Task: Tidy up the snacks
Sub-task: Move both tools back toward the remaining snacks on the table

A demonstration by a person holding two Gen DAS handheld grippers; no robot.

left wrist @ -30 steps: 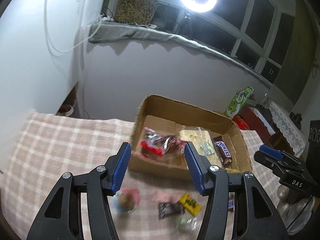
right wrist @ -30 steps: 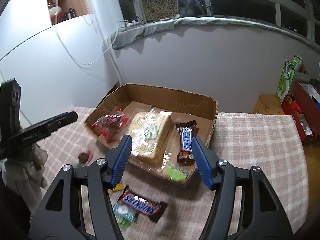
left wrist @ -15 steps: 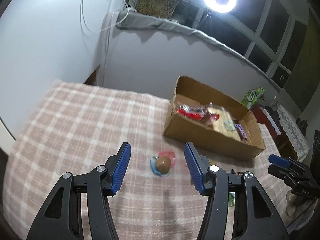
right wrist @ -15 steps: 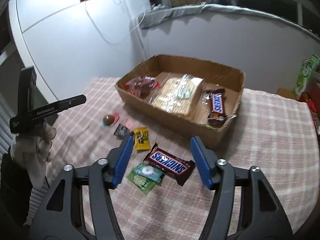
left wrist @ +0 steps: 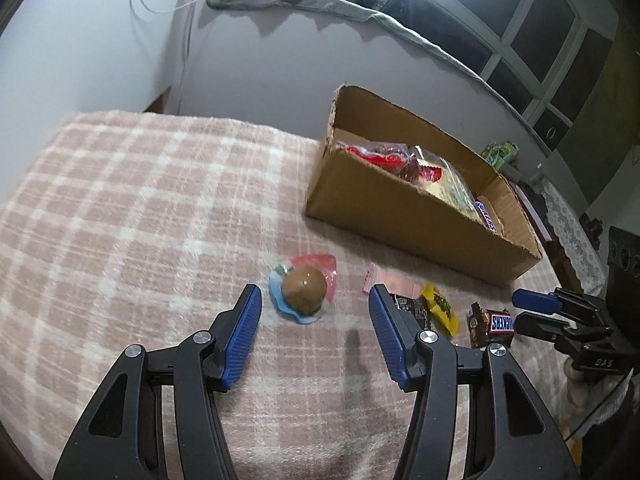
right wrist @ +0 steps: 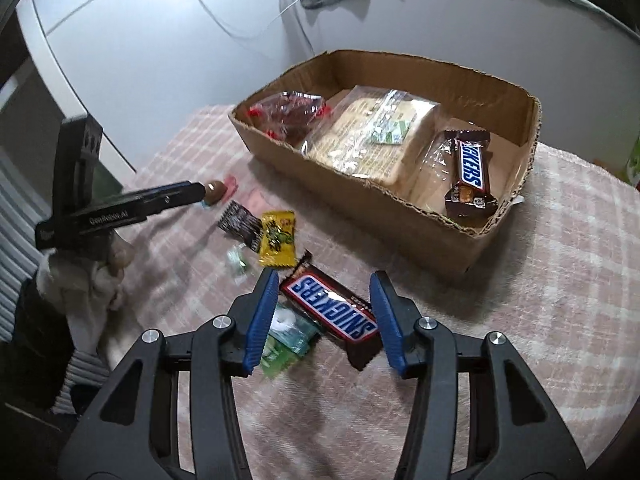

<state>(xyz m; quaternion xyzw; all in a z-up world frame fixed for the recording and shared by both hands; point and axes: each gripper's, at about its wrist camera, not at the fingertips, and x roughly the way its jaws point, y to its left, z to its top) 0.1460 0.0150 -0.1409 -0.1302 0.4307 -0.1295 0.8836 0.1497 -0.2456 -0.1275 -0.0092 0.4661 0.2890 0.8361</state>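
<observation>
A cardboard box (left wrist: 404,216) (right wrist: 400,200) holds a red-wrapped snack (right wrist: 292,116), a clear cracker pack (right wrist: 368,136) and a Snickers bar (right wrist: 470,168). My left gripper (left wrist: 314,328) is open, its fingers either side of a brown round chocolate (left wrist: 303,290) in a pink and blue wrapper. My right gripper (right wrist: 324,312) is open around a loose Snickers bar (right wrist: 332,306) on the blanket. A yellow candy (right wrist: 277,237), a dark wrapper (right wrist: 241,225) and green packets (right wrist: 288,338) lie close by.
A pink checked blanket (left wrist: 132,216) covers the table. A white wall (left wrist: 260,60) stands behind the box. A pink wrapper (left wrist: 386,282) lies between the chocolate and the box. The right gripper shows at the right edge of the left wrist view (left wrist: 560,312).
Both grippers have dropped lower and nearer to the loose snacks. The left one now frames the round chocolate; the right one now frames the loose Snickers bar. Both stay open.
</observation>
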